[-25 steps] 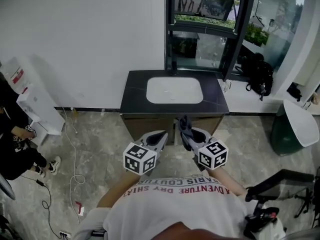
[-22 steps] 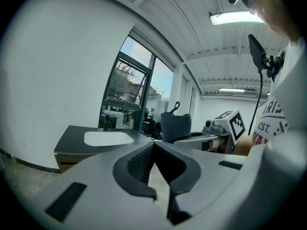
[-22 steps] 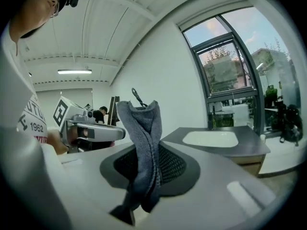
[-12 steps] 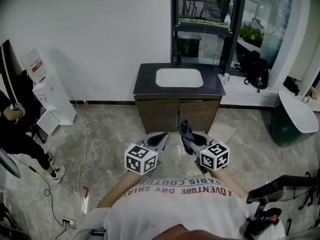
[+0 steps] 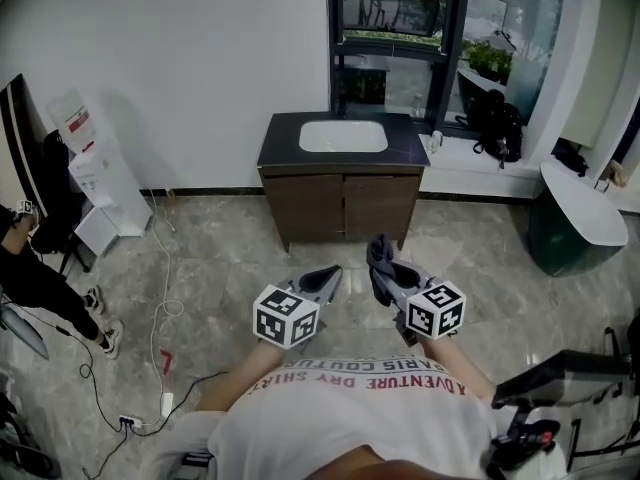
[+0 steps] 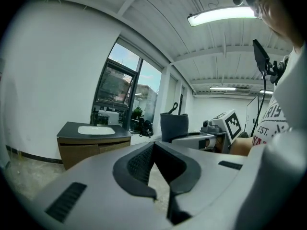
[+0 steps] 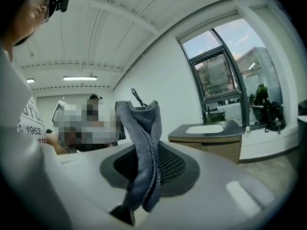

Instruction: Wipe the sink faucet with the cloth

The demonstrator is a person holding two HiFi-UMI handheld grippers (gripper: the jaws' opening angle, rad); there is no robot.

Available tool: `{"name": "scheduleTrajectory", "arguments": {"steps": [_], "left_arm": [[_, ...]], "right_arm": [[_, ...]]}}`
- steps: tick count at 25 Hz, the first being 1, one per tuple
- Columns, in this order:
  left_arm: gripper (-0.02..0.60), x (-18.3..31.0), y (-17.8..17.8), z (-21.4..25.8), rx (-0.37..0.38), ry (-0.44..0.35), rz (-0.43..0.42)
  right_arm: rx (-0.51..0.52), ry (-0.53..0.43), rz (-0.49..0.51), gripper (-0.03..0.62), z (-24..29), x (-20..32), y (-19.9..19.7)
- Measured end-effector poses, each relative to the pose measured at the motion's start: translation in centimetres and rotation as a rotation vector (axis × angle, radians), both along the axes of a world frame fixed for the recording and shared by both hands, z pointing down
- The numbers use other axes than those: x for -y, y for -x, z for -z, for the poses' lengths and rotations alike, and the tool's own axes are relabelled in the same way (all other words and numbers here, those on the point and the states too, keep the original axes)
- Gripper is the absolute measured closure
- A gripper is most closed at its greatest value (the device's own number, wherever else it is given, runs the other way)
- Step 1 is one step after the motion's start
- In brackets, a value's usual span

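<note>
Head view: the sink [image 5: 343, 136] and its dark tabletop [image 5: 283, 133] now lie well apart from both grippers, with bare floor [image 5: 230, 258] between. A second ago they were just beyond the jaws.
Cloth: the grey cloth [image 7: 143, 143] stands upright, clamped in the right gripper [image 5: 386, 278], far short of the sink.
Left gripper: the left gripper [image 5: 322, 280] has its jaws together on nothing.
Faucet: too small to pick out behind the sink.
Meaning: the person has backed off, so I'd say the approach must come before any wiping.
</note>
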State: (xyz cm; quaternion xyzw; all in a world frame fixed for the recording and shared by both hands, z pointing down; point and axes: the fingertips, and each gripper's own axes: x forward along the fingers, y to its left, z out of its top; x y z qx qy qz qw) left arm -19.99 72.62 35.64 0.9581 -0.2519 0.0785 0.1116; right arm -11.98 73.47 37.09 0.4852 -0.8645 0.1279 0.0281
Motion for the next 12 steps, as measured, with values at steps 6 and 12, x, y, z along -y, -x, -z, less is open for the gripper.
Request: {"name": "scheduleTrajectory", "arguments": {"steps": [6, 12], "left_arm": [[0.58, -9.0, -0.9, -1.4, 0.015, 0.003, -0.026], [0.58, -12.0, -0.7, -1.3, -0.002, 0.003, -0.015]], "right_arm": [[-0.022, 0.03, 0.001, 0.516, -1.8, -8.8, -0.2], [-0.008, 0.029, 0.003, 0.516, -1.9, -12.2, 0.1]]}}
